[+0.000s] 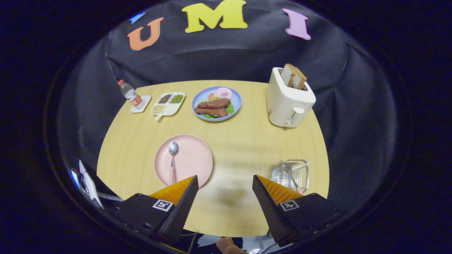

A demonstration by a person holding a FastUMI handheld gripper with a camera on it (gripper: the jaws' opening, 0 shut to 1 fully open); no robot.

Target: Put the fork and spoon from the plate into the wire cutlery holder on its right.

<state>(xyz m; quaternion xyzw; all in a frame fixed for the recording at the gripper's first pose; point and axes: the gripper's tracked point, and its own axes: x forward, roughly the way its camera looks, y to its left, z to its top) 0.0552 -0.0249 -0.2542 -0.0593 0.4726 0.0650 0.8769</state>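
Observation:
A pink plate lies on the round wooden table just beyond my left finger. On it rests a spoon with a metal bowl and a pink checked handle that points toward me. To the right, just beyond my right finger, stands the wire cutlery holder, and a fork lies inside it with its tines up. My gripper hangs above the table's near side, between plate and holder, open with nothing between its fingers.
A white toaster with two bread slices stands at the far right. A blue plate of food sits at the far middle, with a divided snack tray and a water bottle to its left. Table edge lies close below the fingers.

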